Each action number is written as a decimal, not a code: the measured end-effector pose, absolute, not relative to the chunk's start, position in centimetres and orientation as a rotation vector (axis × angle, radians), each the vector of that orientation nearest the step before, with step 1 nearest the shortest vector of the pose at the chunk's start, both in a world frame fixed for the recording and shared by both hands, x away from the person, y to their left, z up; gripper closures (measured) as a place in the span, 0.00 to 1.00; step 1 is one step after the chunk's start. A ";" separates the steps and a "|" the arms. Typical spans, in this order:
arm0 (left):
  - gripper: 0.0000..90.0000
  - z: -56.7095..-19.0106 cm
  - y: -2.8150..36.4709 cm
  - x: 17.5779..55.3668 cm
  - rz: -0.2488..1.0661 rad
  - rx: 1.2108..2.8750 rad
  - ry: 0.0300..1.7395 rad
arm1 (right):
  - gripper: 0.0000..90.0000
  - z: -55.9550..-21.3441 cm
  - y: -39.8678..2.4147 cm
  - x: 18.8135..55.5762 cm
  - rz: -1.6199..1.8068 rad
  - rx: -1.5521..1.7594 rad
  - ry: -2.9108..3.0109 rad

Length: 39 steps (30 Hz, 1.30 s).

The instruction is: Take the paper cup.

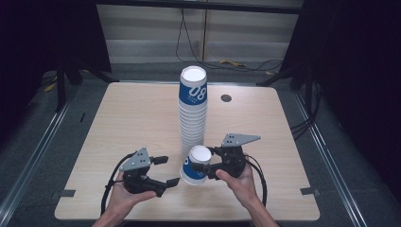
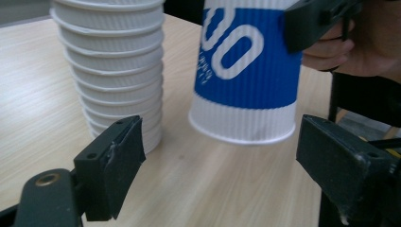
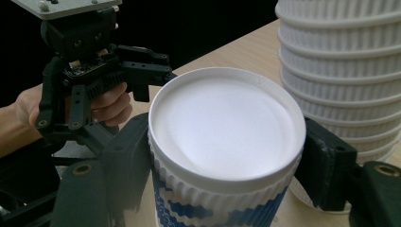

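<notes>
A tall stack of upturned white ribbed paper cups (image 1: 193, 113), its top one banded in blue, stands mid-table. One separate blue-and-white cup (image 1: 195, 165) hangs just in front of the stack, base up and tilted, a little above the wood. My right gripper (image 1: 205, 163) is shut on this cup, a jaw on each side of its upper wall (image 3: 227, 132). My left gripper (image 1: 168, 171) stands open to the cup's left, its jaws wide apart with nothing between them (image 2: 220, 156). In the left gripper view the cup's open rim (image 2: 241, 135) hovers above the table.
The light wooden table (image 1: 132, 118) has a round cable hole (image 1: 226, 98) at the back right. Dark floor, metal rails and cables surround the table. The stack (image 2: 113, 66) stands close to the held cup.
</notes>
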<state>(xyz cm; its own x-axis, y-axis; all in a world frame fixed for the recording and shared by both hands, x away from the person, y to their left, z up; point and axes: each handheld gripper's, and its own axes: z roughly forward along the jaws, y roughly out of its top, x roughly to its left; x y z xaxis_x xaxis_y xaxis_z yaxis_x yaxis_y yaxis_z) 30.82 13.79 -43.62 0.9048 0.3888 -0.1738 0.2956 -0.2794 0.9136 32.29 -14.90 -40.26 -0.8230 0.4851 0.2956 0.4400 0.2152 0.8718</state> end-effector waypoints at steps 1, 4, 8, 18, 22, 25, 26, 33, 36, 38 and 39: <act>0.17 -43.6 13.6 30.7 0.093 1.887 0.504 | 0.32 -40.7 -14.8 32.2 1.724 0.923 2.417; 0.18 -43.6 13.4 30.6 0.097 1.890 0.489 | 0.32 -41.4 -14.6 32.2 1.742 0.933 2.418; 0.18 -44.0 13.4 30.7 0.093 1.893 0.491 | 0.32 -41.5 -14.5 32.1 1.746 0.931 2.420; 0.17 -44.6 13.1 30.8 0.057 1.889 0.473 | 0.32 -42.0 -14.1 32.0 1.796 0.937 2.420; 0.17 -44.9 13.1 30.8 0.039 1.875 0.475 | 0.32 -42.0 -13.7 31.9 1.809 0.925 2.423; 0.17 -44.9 13.0 30.8 0.035 1.868 0.475 | 0.32 -42.0 -13.7 31.8 1.840 0.926 2.415; 0.17 -45.0 13.0 30.8 0.032 1.863 0.471 | 0.32 -42.0 -13.6 31.8 1.859 0.910 2.411; 0.17 -45.3 12.8 30.7 0.016 1.855 0.464 | 0.32 -42.0 -13.3 31.7 1.877 0.904 2.410; 0.17 -45.3 12.8 30.8 0.017 1.846 0.454 | 0.32 -42.1 -13.2 31.7 1.886 0.916 2.397; 0.17 -45.3 12.8 30.9 0.005 1.835 0.460 | 0.32 -42.1 -13.0 31.7 1.881 0.915 2.400; 0.17 -45.3 12.8 30.9 0.008 1.837 0.457 | 0.32 -42.2 -12.9 31.8 1.875 0.917 2.406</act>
<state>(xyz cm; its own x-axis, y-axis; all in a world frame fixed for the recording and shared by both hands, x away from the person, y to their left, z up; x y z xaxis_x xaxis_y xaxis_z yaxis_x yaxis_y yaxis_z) 30.90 12.79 -45.34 0.9233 0.3123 -0.2237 0.3045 -0.2398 0.9218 31.78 -12.92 -42.17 -0.8334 0.4089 0.3718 0.4604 0.1414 0.8764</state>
